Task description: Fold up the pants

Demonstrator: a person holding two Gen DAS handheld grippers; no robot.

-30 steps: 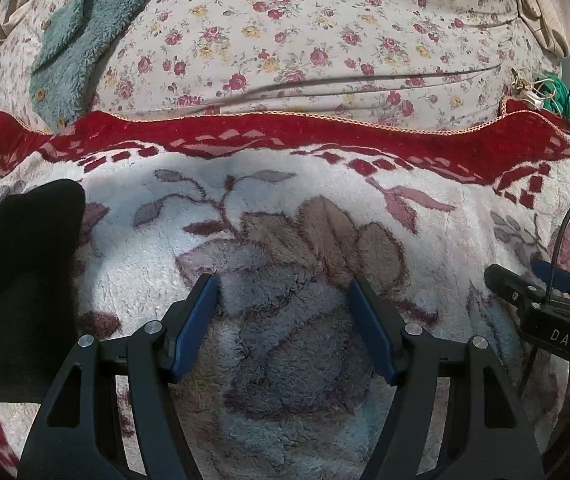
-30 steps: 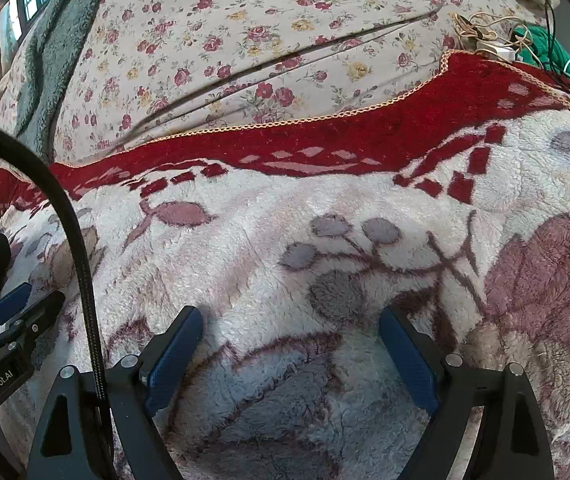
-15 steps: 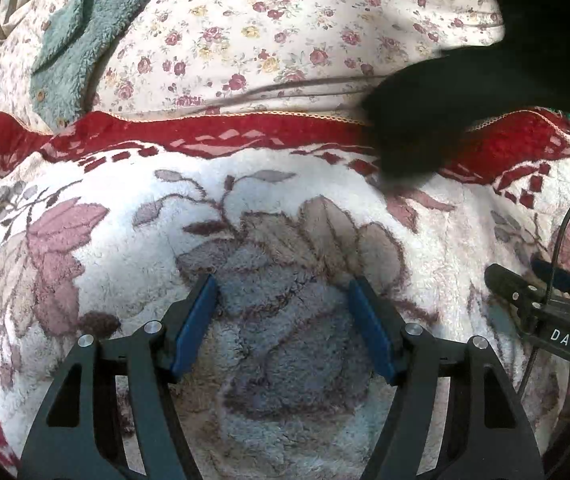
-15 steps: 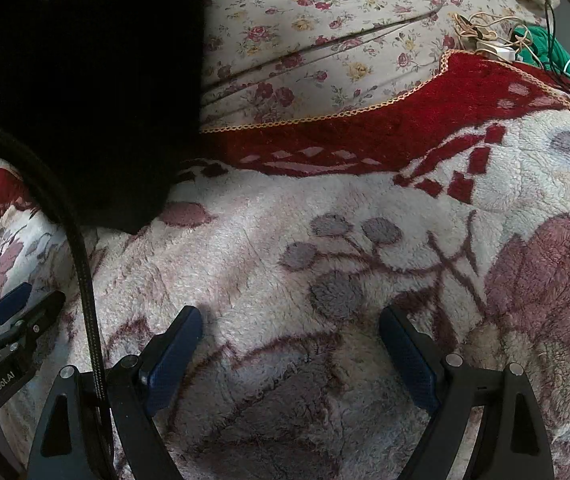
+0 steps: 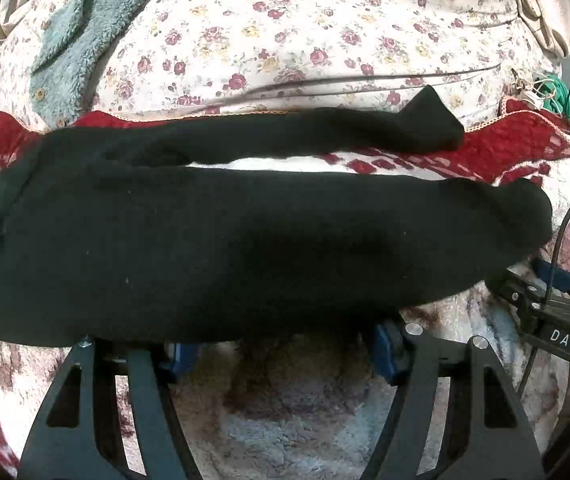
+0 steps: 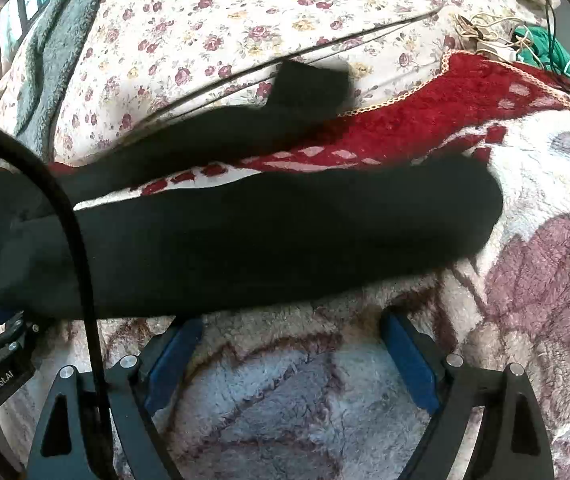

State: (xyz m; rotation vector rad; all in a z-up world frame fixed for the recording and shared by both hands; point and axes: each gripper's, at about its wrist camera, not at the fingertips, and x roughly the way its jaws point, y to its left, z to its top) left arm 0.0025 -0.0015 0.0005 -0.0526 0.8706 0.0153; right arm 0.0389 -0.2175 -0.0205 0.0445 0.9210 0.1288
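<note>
Black pants (image 5: 245, 240) lie flat across fleece blanket (image 6: 285, 412), legs side by side, just ahead of both grippers. Left gripper (image 5: 281, 354): fingers wide apart, tips under the near pant edge, holding nothing. Right gripper (image 6: 297, 354): fingers wide apart, empty, just short of fabric.

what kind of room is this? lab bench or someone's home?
Looks like a home, probably a bed: black pants lie on a plush floral blanket, with a rose-print quilt behind it, a teal fleece garment and a tangle of cables at the edge.
</note>
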